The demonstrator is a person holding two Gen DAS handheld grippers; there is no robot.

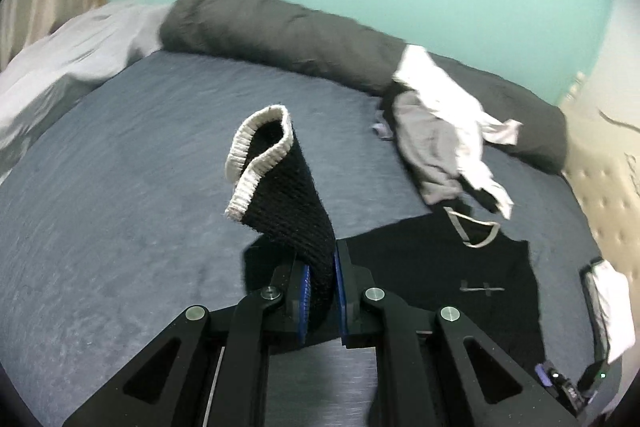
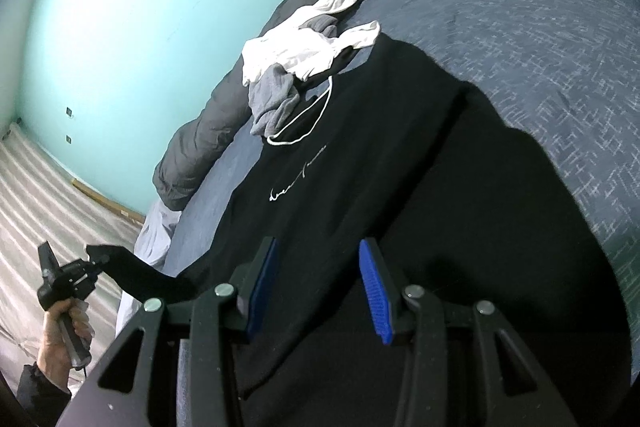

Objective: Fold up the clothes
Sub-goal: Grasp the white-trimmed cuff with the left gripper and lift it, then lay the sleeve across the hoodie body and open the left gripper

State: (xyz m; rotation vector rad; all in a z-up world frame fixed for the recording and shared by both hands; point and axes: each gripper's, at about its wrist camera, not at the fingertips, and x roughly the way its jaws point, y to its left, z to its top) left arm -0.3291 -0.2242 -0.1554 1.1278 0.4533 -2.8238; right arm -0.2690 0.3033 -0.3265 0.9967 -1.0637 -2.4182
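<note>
A black sweater [image 2: 360, 167] with a cream neckline and small white script lies spread on the blue-grey bed cover [image 2: 540, 47]. In the left wrist view its body [image 1: 440, 279] lies to the right. My left gripper [image 1: 322, 279] is shut on one black knit sleeve, and the cream ribbed cuff [image 1: 260, 155] curls up beyond the fingers. In the right wrist view a hand holds that left gripper [image 2: 94, 259] off the bed's edge with the sleeve stretched to it. My right gripper [image 2: 316, 287] stands open just above the sweater's lower body, with nothing between its blue pads [image 2: 374, 291].
A crumpled pile of white and grey clothes [image 1: 444, 135] lies by the sweater's collar. Behind it runs a rolled dark grey duvet [image 1: 280, 27] against the teal wall. A pale sheet [image 1: 60, 67] hangs at the far left. Striped floor [image 2: 40, 187] borders the bed.
</note>
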